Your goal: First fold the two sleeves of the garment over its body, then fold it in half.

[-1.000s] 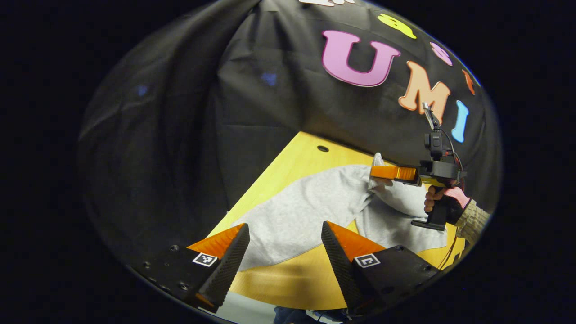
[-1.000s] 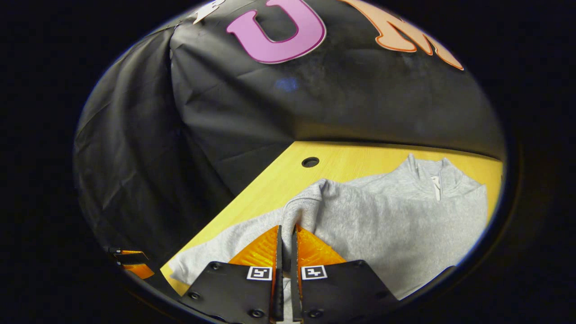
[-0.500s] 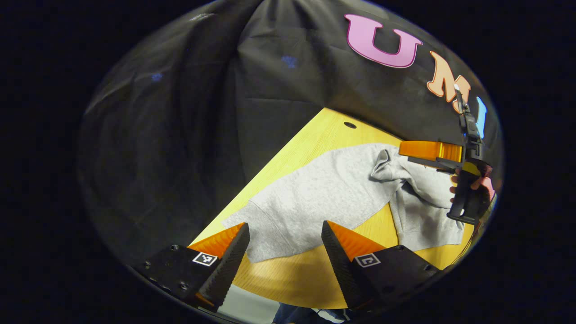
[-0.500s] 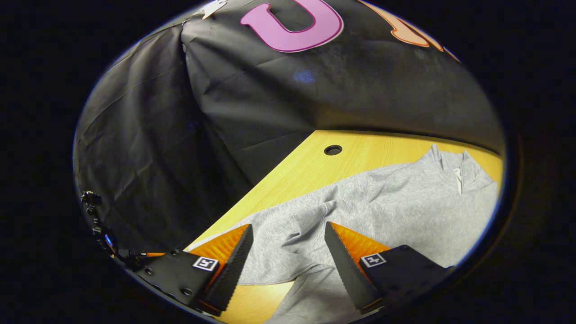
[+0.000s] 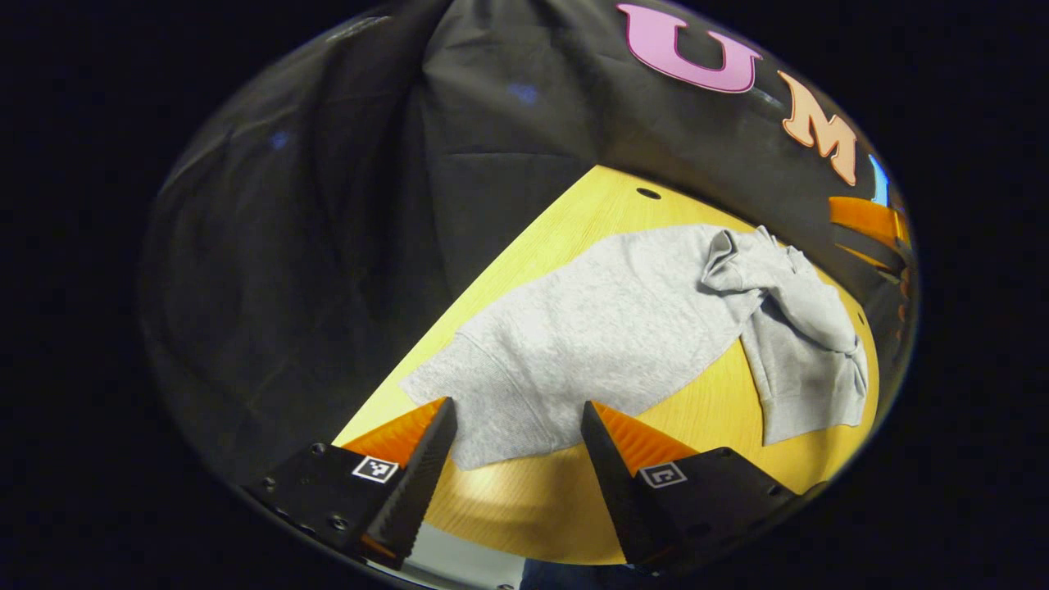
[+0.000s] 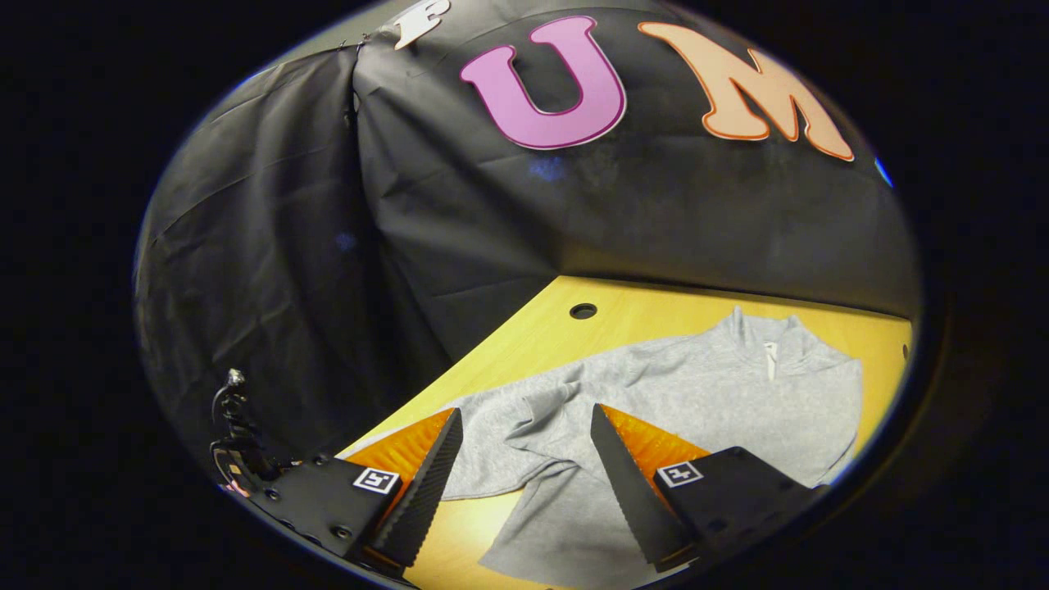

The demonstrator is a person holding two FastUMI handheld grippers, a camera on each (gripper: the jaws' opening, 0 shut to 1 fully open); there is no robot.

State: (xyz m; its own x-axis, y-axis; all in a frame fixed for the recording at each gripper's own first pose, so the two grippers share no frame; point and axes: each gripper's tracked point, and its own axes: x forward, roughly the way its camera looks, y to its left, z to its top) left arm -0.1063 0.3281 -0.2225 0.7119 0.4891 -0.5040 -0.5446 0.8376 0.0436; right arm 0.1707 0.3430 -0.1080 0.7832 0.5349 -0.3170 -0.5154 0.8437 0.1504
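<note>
My left gripper (image 5: pixel 515 438) stood wide open, nothing between its fingers, hovering over the near corner of the grey garment (image 5: pixel 606 328) at the lower middle of the left gripper view. My right gripper (image 6: pixel 524 455) was equally wide and empty, with crumpled cloth lying below the gap in the right gripper view.

The garment lay on the yellow table (image 5: pixel 524 508), running from lower left to upper right in the left gripper view; I judged that diagonal to be the long axis of the stretch shown there. In the right gripper view its collar (image 6: pixel 766 336) pointed toward the booth's wall at the upper right. One sleeve (image 5: pixel 791 315) lay bunched and twisted across the cloth at the right of the left gripper view, its end trailing down onto bare table.

I judged the sleeve fold unfinished. To do it well, I should pinch near the cuff, not mid-sleeve, lift just enough to clear the wrinkles, and lay it flat across the body.
</note>
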